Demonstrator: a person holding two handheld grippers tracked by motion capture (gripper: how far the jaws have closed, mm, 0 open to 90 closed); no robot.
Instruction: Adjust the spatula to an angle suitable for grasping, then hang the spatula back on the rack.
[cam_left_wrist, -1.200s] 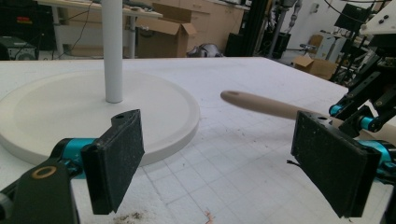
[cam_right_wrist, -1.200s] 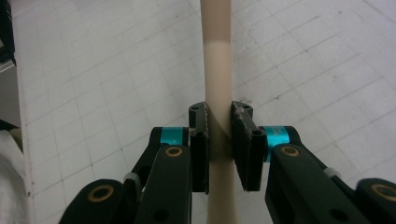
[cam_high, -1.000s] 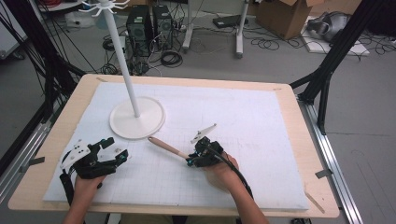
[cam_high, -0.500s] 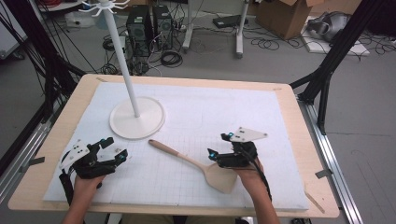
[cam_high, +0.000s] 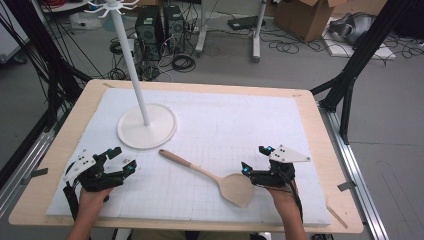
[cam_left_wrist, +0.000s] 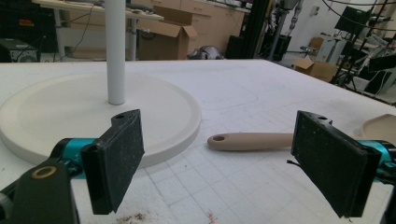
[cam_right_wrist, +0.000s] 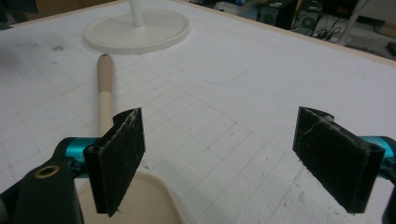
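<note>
Two grippers are mine, one in each hand, and both rest low over the white gridded mat (cam_high: 250, 125) that covers the wooden table (cam_high: 320, 125). My left gripper (cam_high: 116, 161) sits near the mat's near left corner, its jaws spread wide with nothing between them. In the left gripper view those jaws frame the round white base (cam_left_wrist: 56, 116) of the stand, just ahead and to the left, with the white pole (cam_left_wrist: 115, 51) rising from it. From the high view the pole (cam_high: 134, 65) climbs to a set of hooks (cam_high: 111, 6) at the top edge.

Toward the middle lies the wooden spatula (cam_high: 215, 177), flat on the mat and slanted: its handle end points up and left toward the stand's base (cam_high: 147, 126) without touching it, and its broad blade lies near the front edge. The left gripper view catches the handle (cam_left_wrist: 252, 140), with a small hole at its tip.

At the right, my right gripper (cam_high: 256, 159) hovers just beside the blade, jaws wide apart and empty. In the right gripper view the blade (cam_right_wrist: 140, 200) shows under my left-hand jaw, though I cannot tell if they touch, and the handle (cam_right_wrist: 104, 88) runs away toward the base (cam_right_wrist: 137, 30).
</note>
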